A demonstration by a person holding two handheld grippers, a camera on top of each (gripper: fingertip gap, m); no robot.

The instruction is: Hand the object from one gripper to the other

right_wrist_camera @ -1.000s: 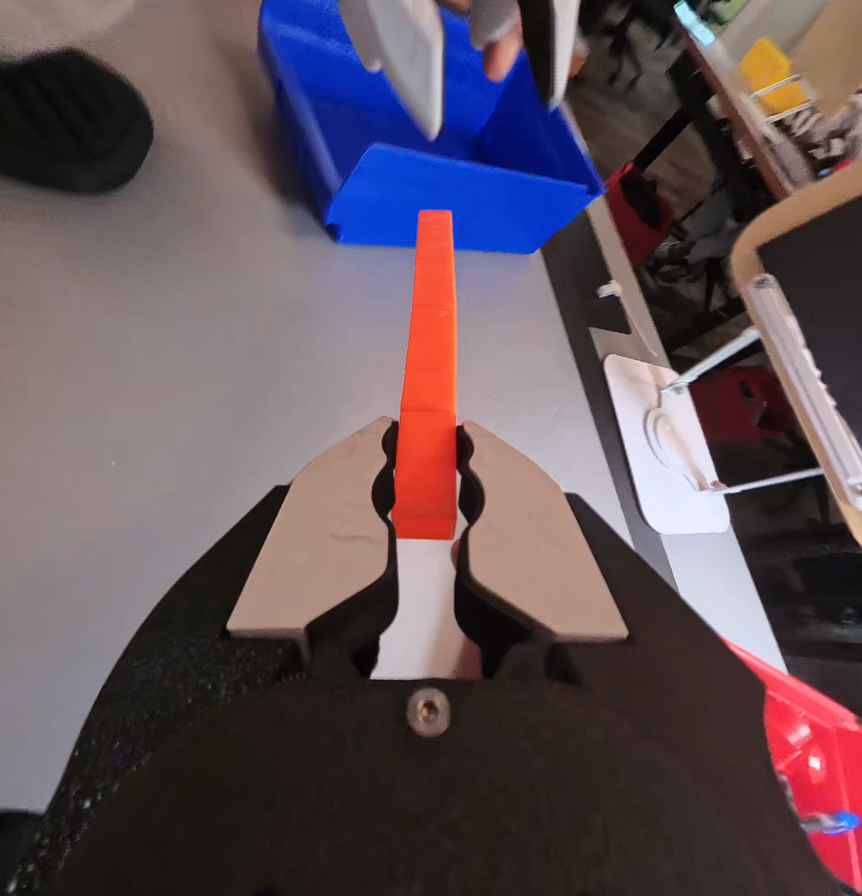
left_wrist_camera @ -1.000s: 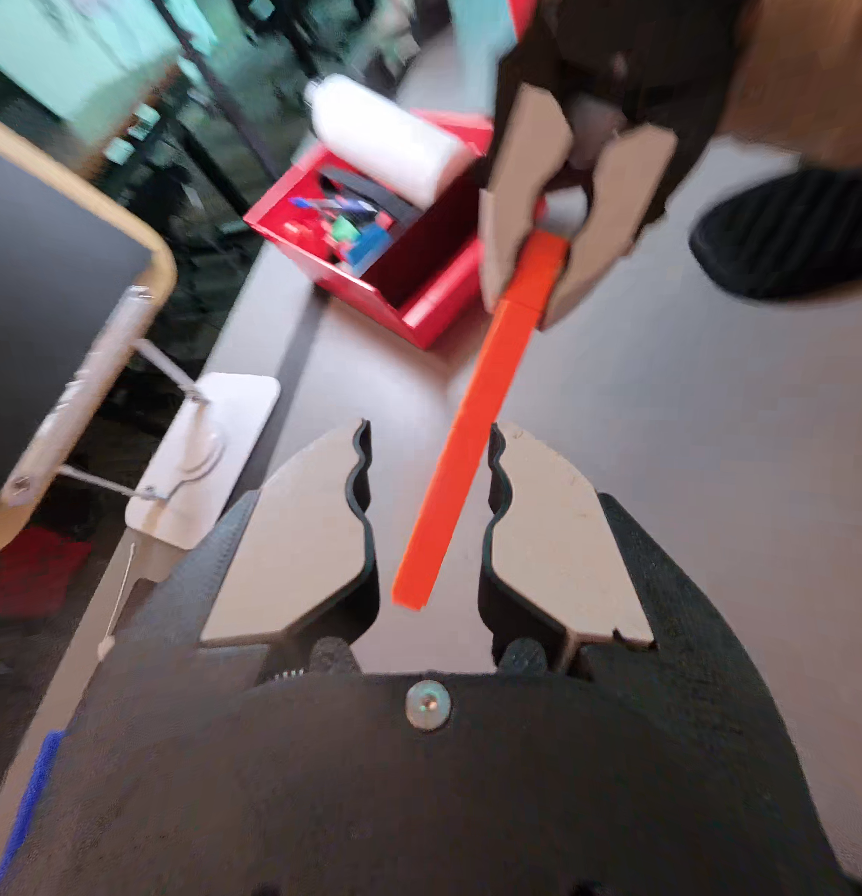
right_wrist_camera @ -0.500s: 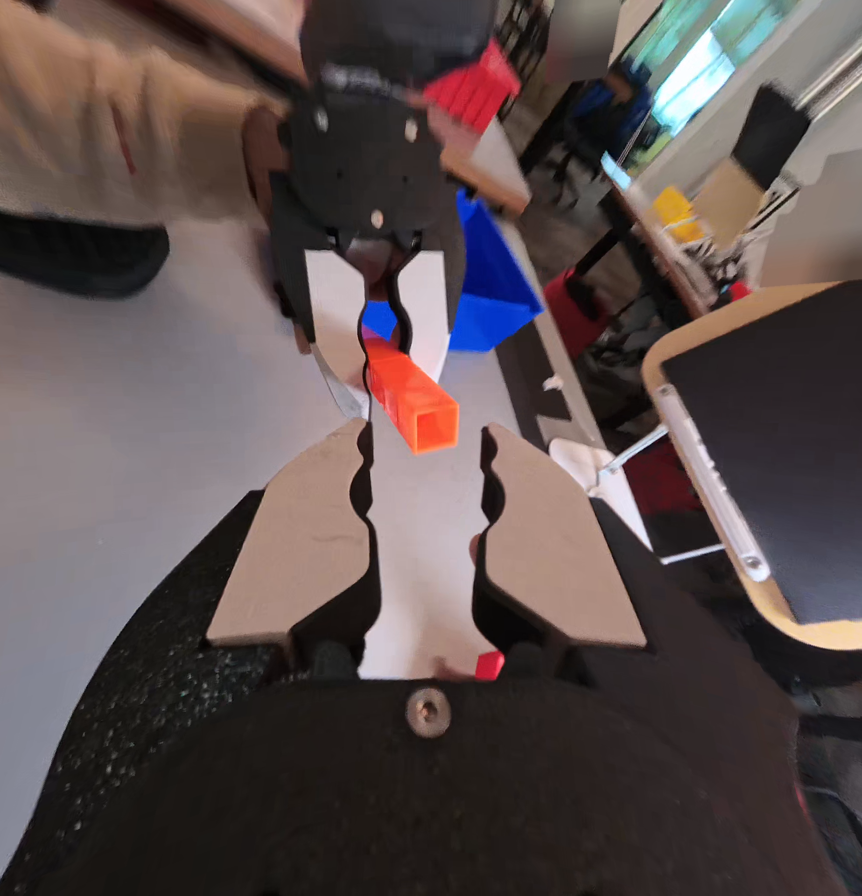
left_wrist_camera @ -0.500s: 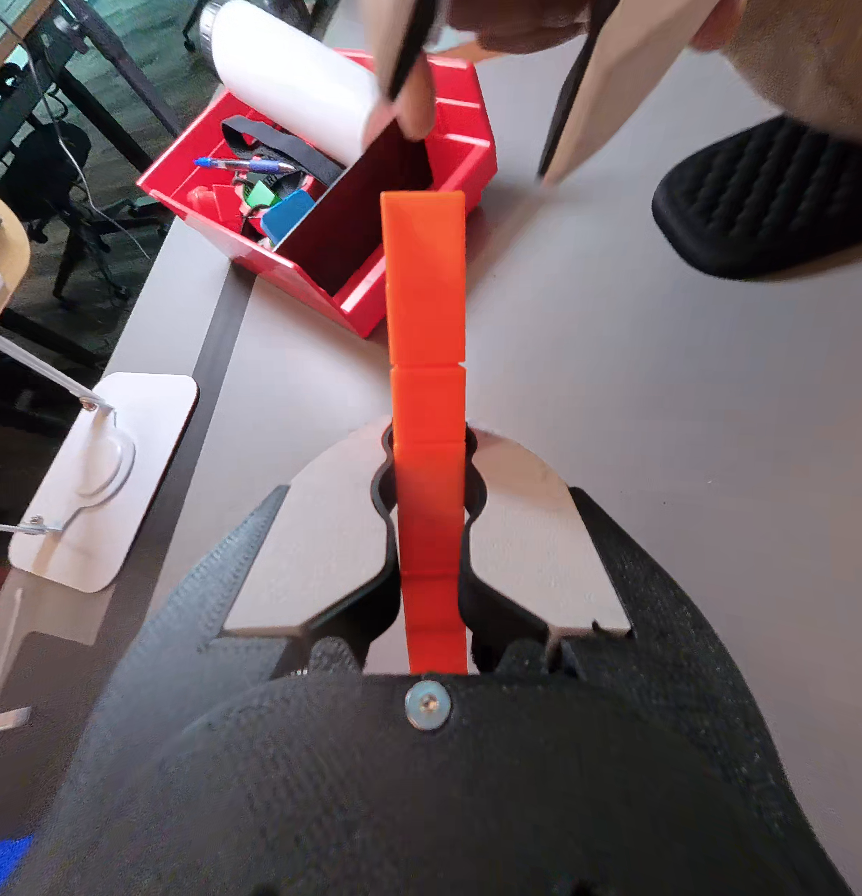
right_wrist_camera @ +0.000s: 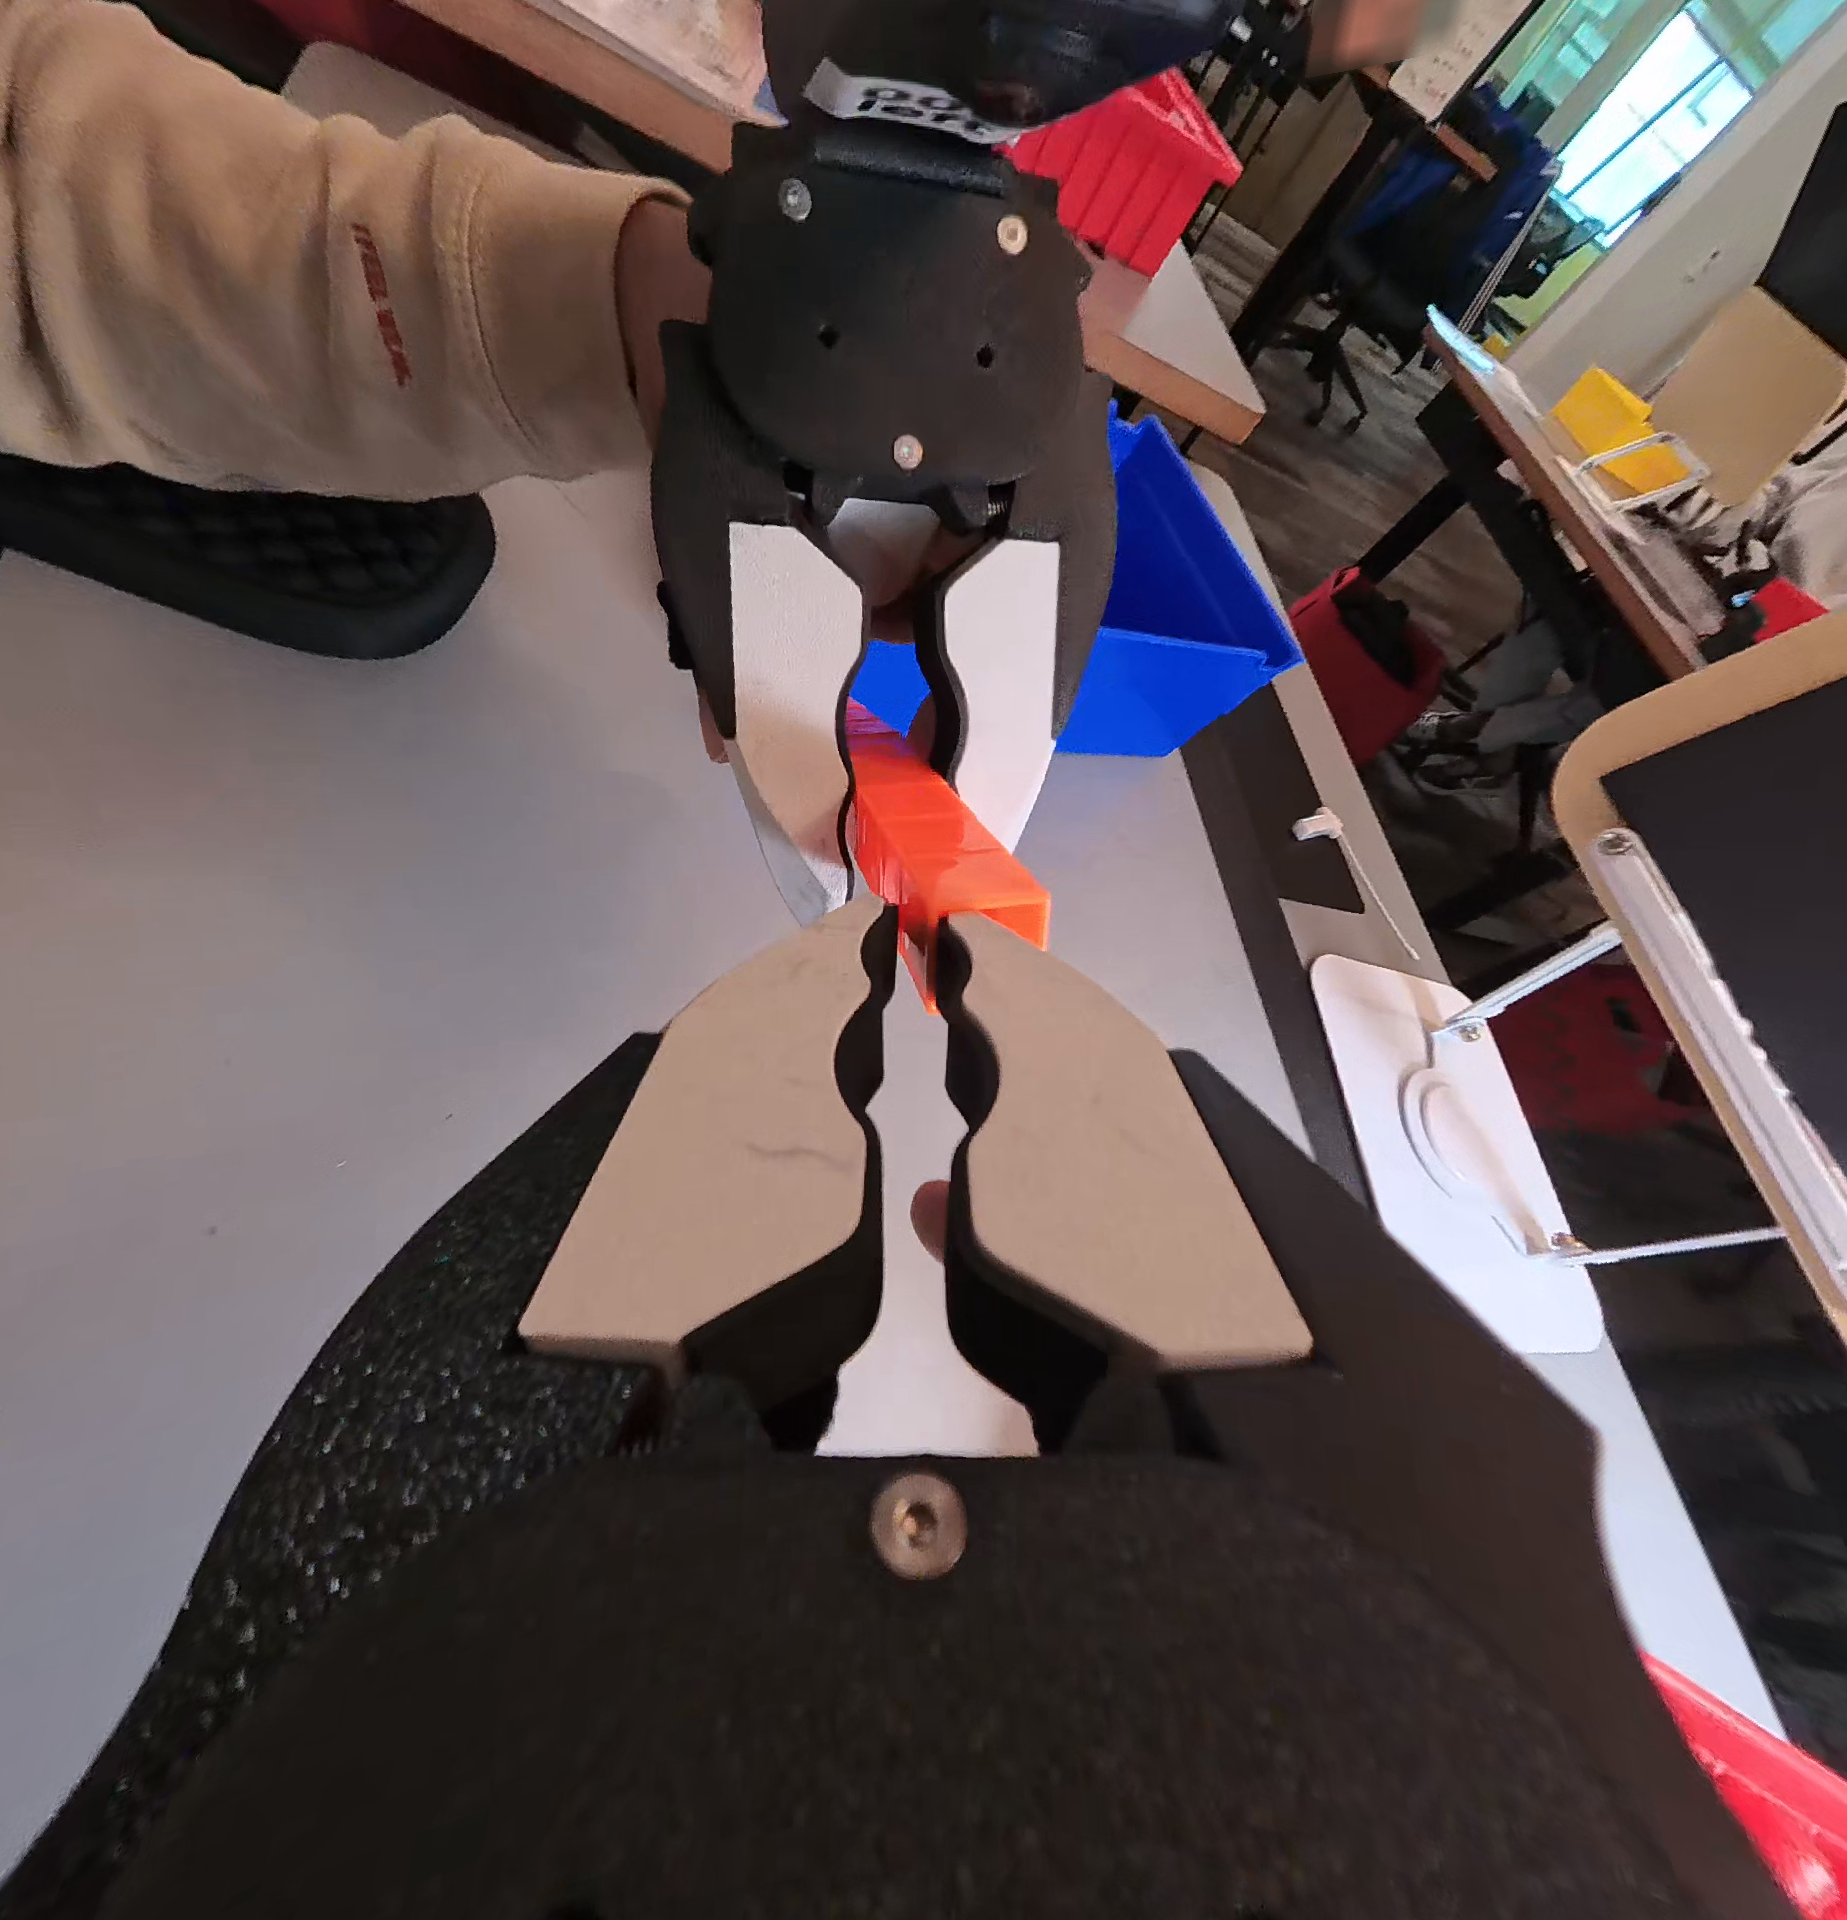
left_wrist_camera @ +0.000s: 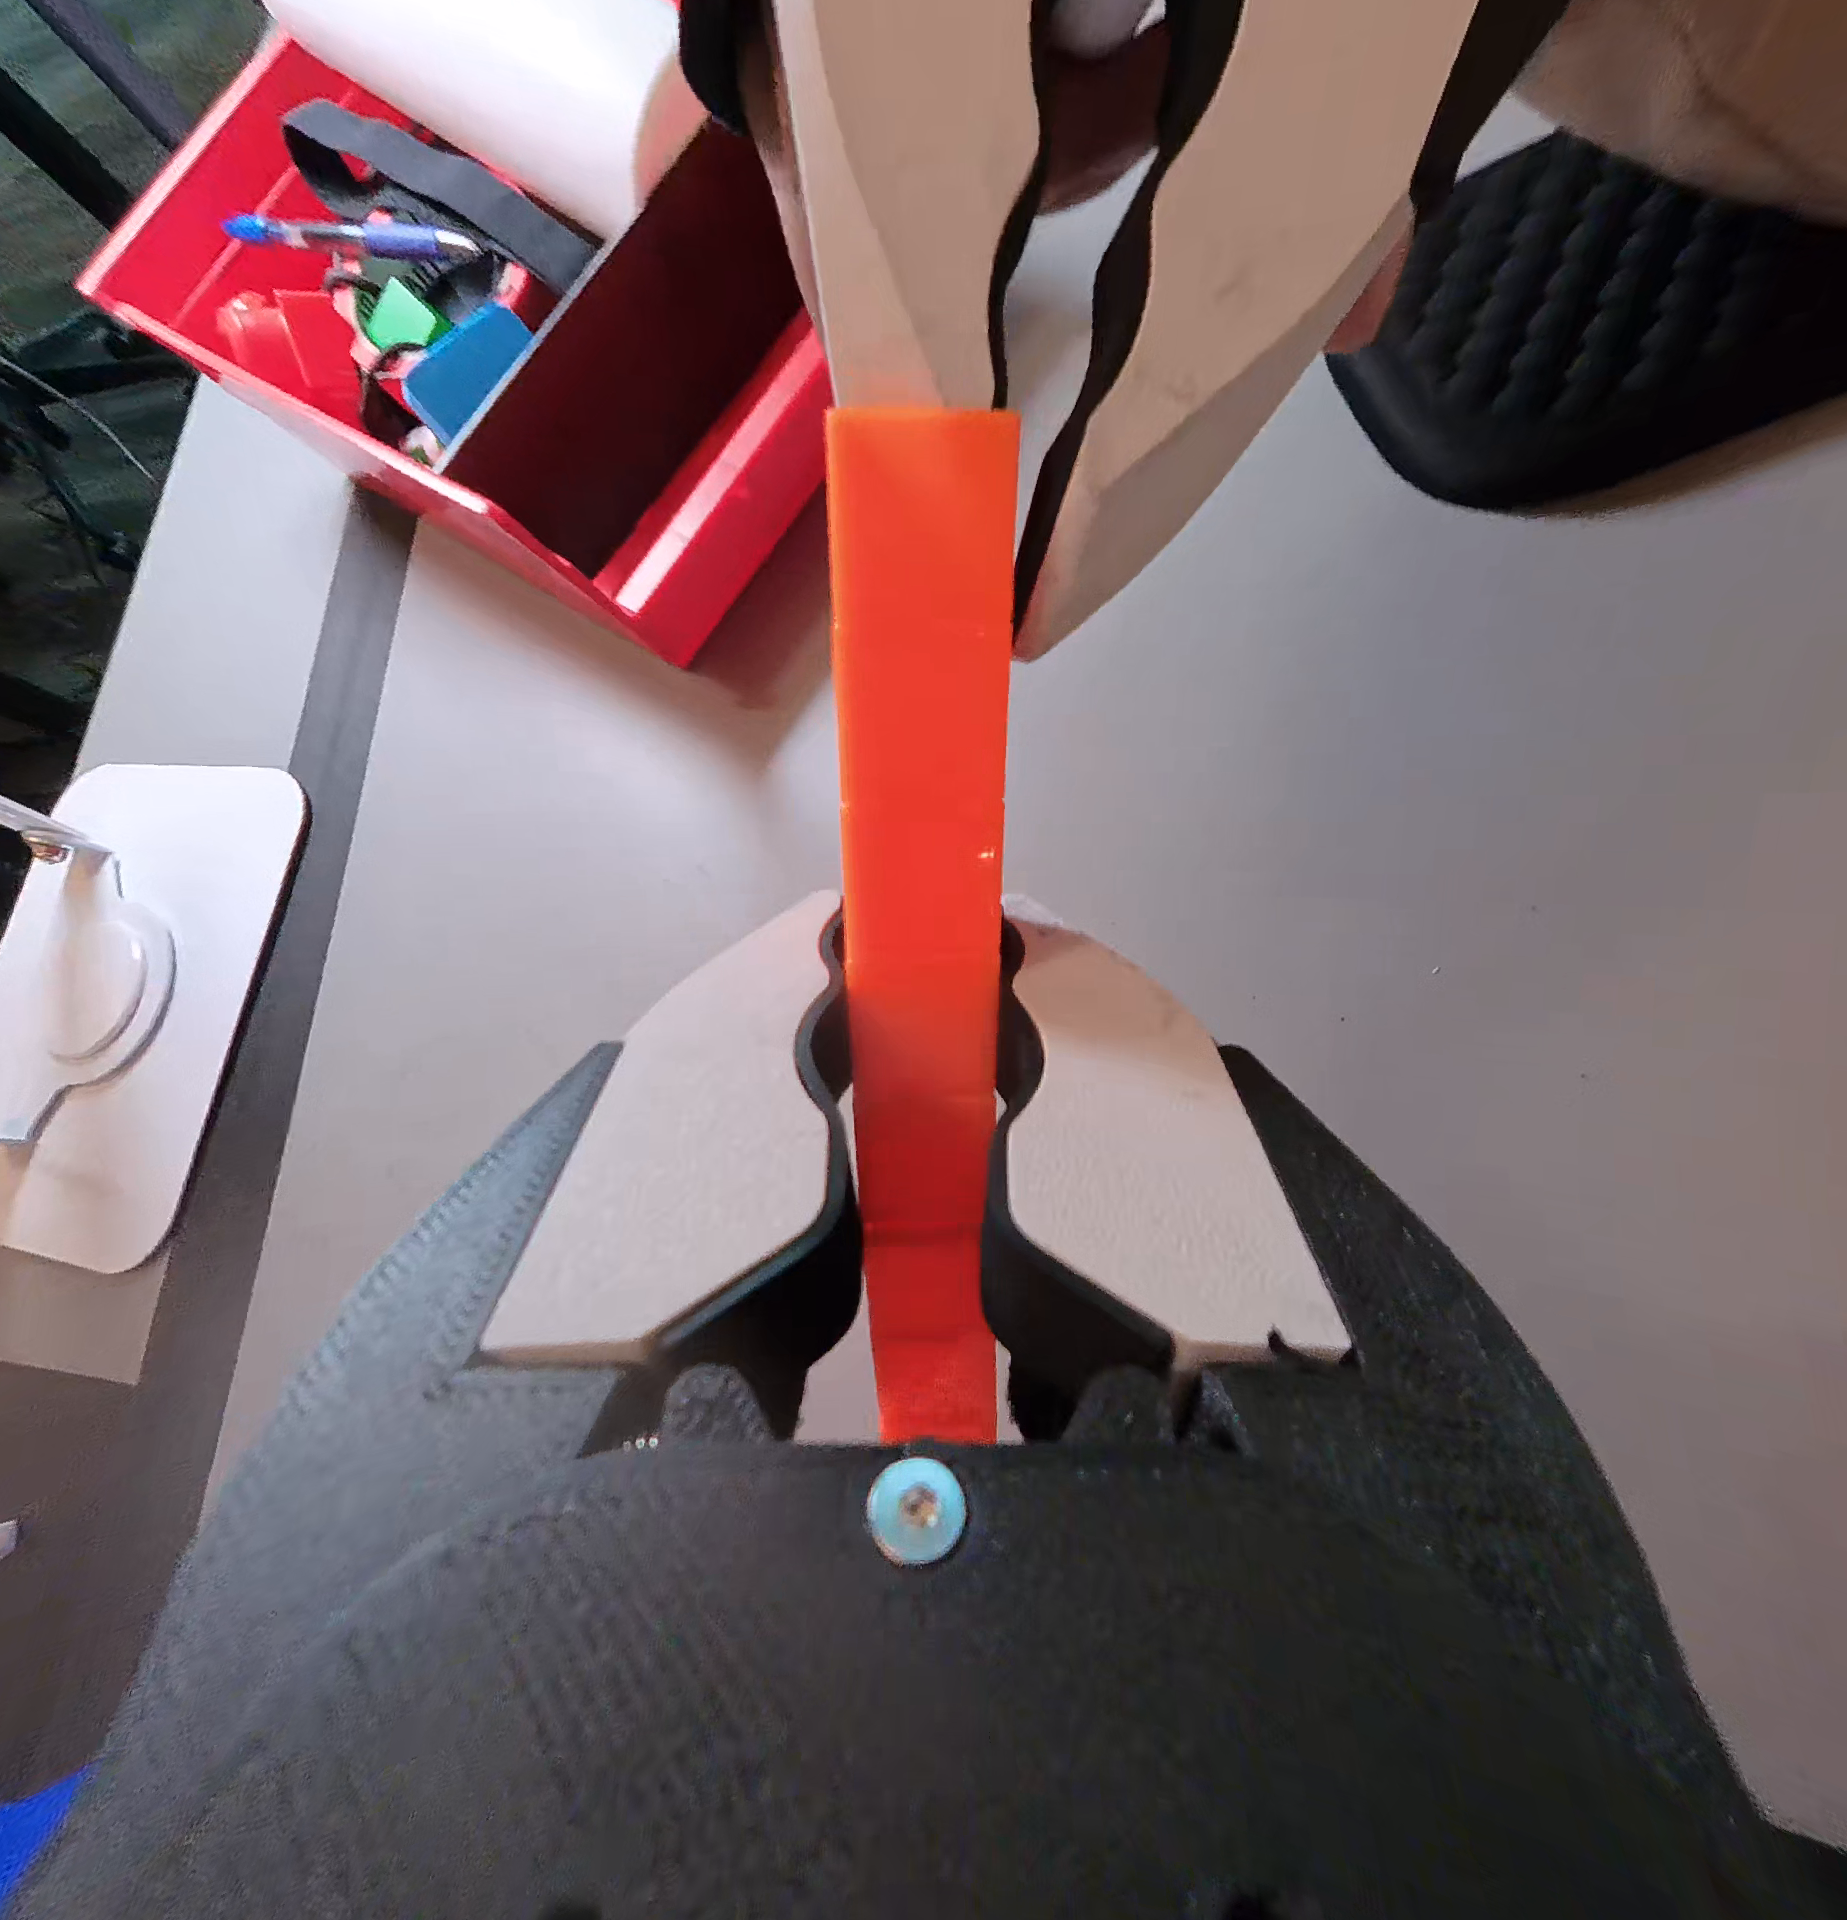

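A long orange bar (left_wrist_camera: 919, 675) is clamped in my left gripper (left_wrist_camera: 919, 935), which is shut on its near half and holds it above the grey table (left_wrist_camera: 1418, 935). My right gripper (right_wrist_camera: 914, 925) faces it, with its jaws almost together at the bar's free end (right_wrist_camera: 940, 842). A strip of orange shows in the narrow gap between the tips. I cannot tell whether the tips pinch the bar. In the left wrist view the right gripper (left_wrist_camera: 1007, 499) comes in from above. One of its fingers (left_wrist_camera: 1137, 468) lies along the bar's right side.
A red bin (left_wrist_camera: 628, 582) with pens and a white roll (left_wrist_camera: 503, 94) stands far left of the bar. A black padded rest (left_wrist_camera: 1625, 332) lies on the right. A blue bin (right_wrist_camera: 1168, 644) sits behind the left gripper (right_wrist_camera: 898, 831). A white stand base (right_wrist_camera: 1438, 1143) holds a black panel (right_wrist_camera: 1781, 883) at the table edge.
One second ago the right gripper held the bar and the left was open. Then the left shut on it and the right let go. Now the right has closed at the bar's end.
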